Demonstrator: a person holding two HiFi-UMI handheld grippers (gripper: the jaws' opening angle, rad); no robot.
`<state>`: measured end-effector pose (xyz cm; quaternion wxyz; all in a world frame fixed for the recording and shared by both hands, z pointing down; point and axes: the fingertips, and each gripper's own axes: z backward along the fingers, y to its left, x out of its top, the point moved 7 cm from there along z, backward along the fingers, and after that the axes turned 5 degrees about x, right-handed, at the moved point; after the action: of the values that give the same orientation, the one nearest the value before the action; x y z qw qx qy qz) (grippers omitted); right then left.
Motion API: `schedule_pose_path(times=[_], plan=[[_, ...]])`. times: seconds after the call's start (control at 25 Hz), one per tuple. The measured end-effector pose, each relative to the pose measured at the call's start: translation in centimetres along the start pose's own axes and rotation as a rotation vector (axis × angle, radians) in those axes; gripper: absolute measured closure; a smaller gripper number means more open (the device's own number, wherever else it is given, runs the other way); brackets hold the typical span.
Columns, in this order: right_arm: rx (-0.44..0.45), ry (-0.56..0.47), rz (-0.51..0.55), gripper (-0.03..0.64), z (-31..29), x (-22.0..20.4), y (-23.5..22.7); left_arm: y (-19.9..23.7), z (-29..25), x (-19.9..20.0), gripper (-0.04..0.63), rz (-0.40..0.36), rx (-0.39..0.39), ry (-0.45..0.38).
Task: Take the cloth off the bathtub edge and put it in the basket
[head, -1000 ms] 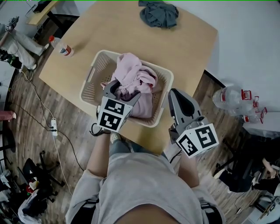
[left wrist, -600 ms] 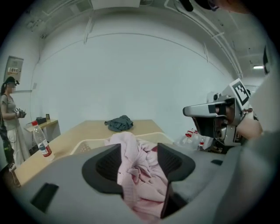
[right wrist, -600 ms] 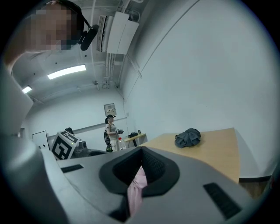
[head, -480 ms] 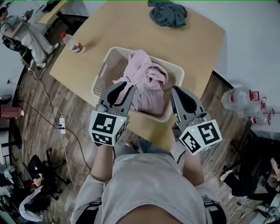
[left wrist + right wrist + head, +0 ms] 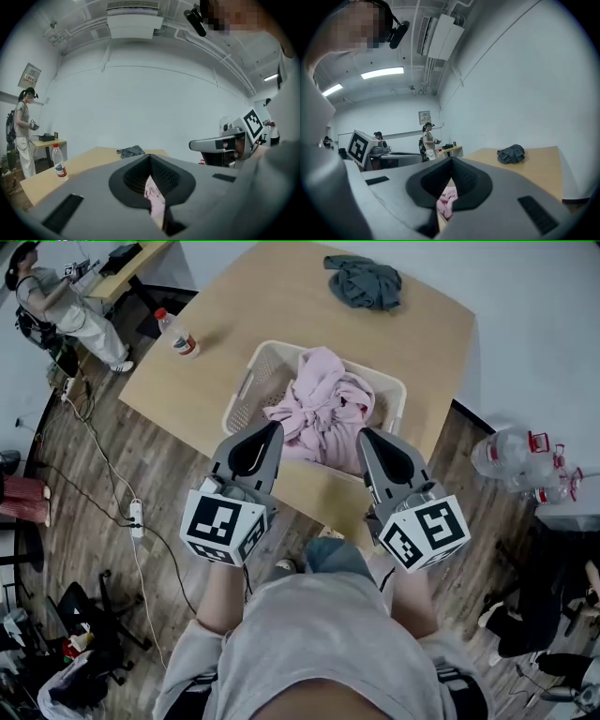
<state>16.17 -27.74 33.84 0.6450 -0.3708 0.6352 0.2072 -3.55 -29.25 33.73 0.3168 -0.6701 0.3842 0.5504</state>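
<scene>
A pink cloth [image 5: 323, 409] lies heaped in the cream basket [image 5: 248, 390] on the wooden table [image 5: 253, 296]. My left gripper [image 5: 272, 430] hovers just short of the basket's near wall. Its jaws are closing and meet, with nothing between them. My right gripper [image 5: 367, 439] hangs beside it at the basket's near right corner, shut and empty. In the left gripper view the left gripper [image 5: 150, 157] shows a strip of the pink cloth [image 5: 154, 199] beyond its jaws. In the right gripper view the right gripper [image 5: 451, 161] frames the pink cloth [image 5: 447, 199] the same way.
A grey cloth [image 5: 366, 282] lies bunched at the table's far edge. A drink bottle [image 5: 183, 338] stands at the table's left side. Several plastic bottles [image 5: 525, 460] sit on the floor at the right. A person [image 5: 56, 306] stands by a desk at the far left. Cables [image 5: 112, 512] run across the floor.
My left gripper has drawn back from over the basket toward me and its jaws have gone from wide to shut. The pink cloth stays in the basket. The right gripper has barely moved.
</scene>
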Motion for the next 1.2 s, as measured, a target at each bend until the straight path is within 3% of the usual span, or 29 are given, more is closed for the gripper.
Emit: schedule_pose_path(times=[0.68,1.2], plan=[[-0.1,-0.058,0.119,0.611,4.9,0.8,12.2,-1.7,12.5,2.0,0.583,-0.027,-0.146,-0.152],[-0.126,-0.084,0.179,0.611,8.6,0.3,19.7,-2.9,20.0,1.7,0.583,-0.024,-0.185,-0.212]])
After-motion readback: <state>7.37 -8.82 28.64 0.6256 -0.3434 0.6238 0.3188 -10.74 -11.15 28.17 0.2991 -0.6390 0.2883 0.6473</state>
